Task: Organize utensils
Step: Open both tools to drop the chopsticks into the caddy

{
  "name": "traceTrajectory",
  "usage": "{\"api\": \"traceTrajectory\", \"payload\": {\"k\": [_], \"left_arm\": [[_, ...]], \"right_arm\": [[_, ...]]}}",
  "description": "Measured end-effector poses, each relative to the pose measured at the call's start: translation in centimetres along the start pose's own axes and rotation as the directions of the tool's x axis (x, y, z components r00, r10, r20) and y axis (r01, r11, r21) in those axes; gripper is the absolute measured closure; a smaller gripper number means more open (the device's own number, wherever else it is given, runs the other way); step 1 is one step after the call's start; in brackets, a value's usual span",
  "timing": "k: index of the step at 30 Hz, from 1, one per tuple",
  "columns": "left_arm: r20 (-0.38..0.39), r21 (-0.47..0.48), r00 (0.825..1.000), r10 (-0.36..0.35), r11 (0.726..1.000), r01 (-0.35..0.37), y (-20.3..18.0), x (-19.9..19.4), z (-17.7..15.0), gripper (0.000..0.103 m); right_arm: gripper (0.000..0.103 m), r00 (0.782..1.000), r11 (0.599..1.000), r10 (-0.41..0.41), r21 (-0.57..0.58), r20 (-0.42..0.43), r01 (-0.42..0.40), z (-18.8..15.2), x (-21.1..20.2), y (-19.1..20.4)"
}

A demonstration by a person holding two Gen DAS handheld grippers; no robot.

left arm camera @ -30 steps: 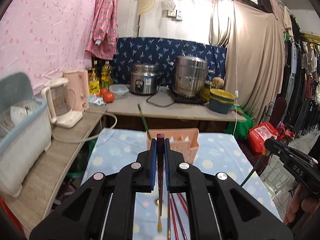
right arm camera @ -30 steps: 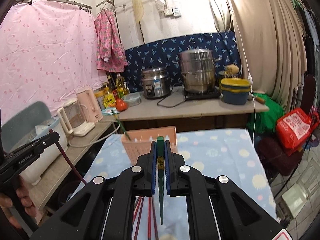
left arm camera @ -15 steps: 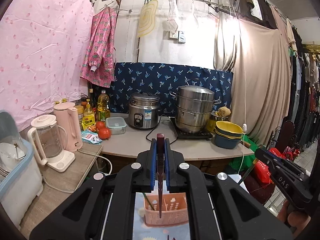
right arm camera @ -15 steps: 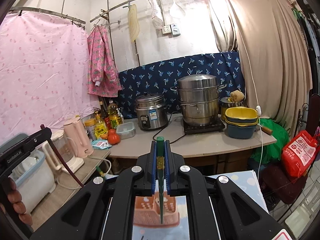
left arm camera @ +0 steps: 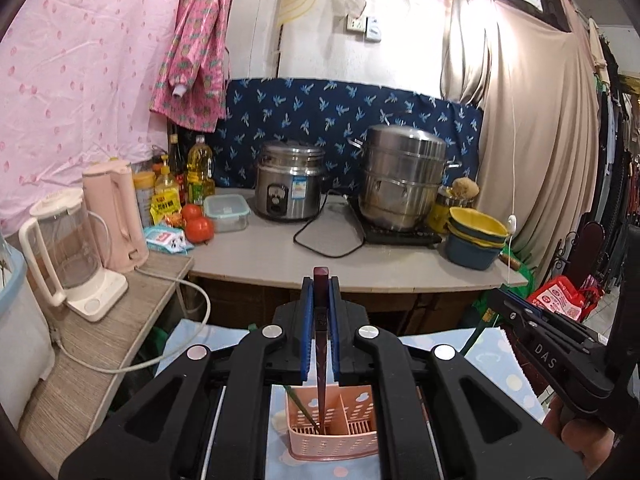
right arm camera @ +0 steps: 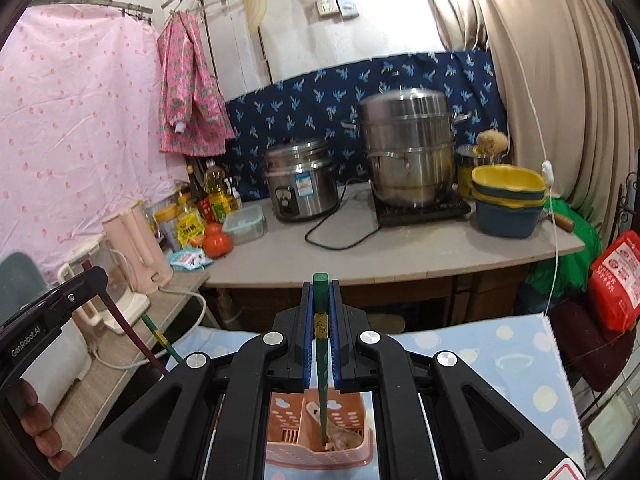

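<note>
My left gripper (left arm camera: 320,312) is shut on a dark maroon chopstick (left arm camera: 321,380) that hangs point down into the left compartment of a pink perforated utensil holder (left arm camera: 332,436). A green chopstick (left arm camera: 301,408) leans in that compartment. My right gripper (right arm camera: 320,316) is shut on a green chopstick (right arm camera: 322,392) whose tip reaches into the same pink holder (right arm camera: 320,452). The left gripper also shows in the right wrist view (right arm camera: 56,312) at the left, the right gripper in the left wrist view (left arm camera: 540,336) at the right.
The holder stands on a table with a light blue dotted cloth (right arm camera: 512,356). Behind is a counter (left arm camera: 340,260) with a rice cooker (left arm camera: 290,180), a steamer pot (left arm camera: 404,176), stacked bowls (left arm camera: 474,236), tomatoes and bottles. A blender (left arm camera: 70,256) and kettle stand on the left shelf.
Both grippers have lifted and tilted, then come over the pink holder. Both chopstick tips now reach down into it; earlier they hung above the table and the loose chopsticks there.
</note>
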State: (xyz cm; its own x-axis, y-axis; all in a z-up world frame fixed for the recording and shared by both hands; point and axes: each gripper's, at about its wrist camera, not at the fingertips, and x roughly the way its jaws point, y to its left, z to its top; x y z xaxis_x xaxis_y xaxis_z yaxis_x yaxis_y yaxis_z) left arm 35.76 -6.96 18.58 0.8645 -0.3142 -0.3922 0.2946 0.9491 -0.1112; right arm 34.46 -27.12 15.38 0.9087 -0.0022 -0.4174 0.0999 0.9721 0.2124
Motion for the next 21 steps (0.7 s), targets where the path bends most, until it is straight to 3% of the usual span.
{"api": "traceTrajectory", "payload": {"k": [5, 9, 13, 21], "left_arm": [[-0.043, -0.014, 0.999, -0.001, 1.000, 0.001, 0.6, 1.3, -1.5, 0.095], [-0.036, -0.025, 0.999, 0.033, 0.999, -0.034, 0.9, 0.8, -2.0, 0.062], [-0.028, -0.030, 0.999, 0.029, 0.999, -0.030, 1.1, -0.5, -2.1, 0.062], [-0.052, -0.012, 0.998, 0.021, 1.000, -0.022, 0.7, -4.5, -4.2, 0.062]], "right_arm": [[0.092, 0.999, 1.000, -0.009, -0.006, -0.043, 0.009, -1.5, 1.3, 0.2], [0.064, 0.999, 0.999, -0.034, -0.007, 0.001, 0.034, -1.6, 0.0, 0.5], [0.061, 0.999, 0.999, -0.037, -0.032, 0.038, 0.039, -1.6, -2.2, 0.9], [0.061, 1.000, 0.998, -0.019, -0.060, 0.025, 0.020, -4.3, -7.1, 1.3]]}}
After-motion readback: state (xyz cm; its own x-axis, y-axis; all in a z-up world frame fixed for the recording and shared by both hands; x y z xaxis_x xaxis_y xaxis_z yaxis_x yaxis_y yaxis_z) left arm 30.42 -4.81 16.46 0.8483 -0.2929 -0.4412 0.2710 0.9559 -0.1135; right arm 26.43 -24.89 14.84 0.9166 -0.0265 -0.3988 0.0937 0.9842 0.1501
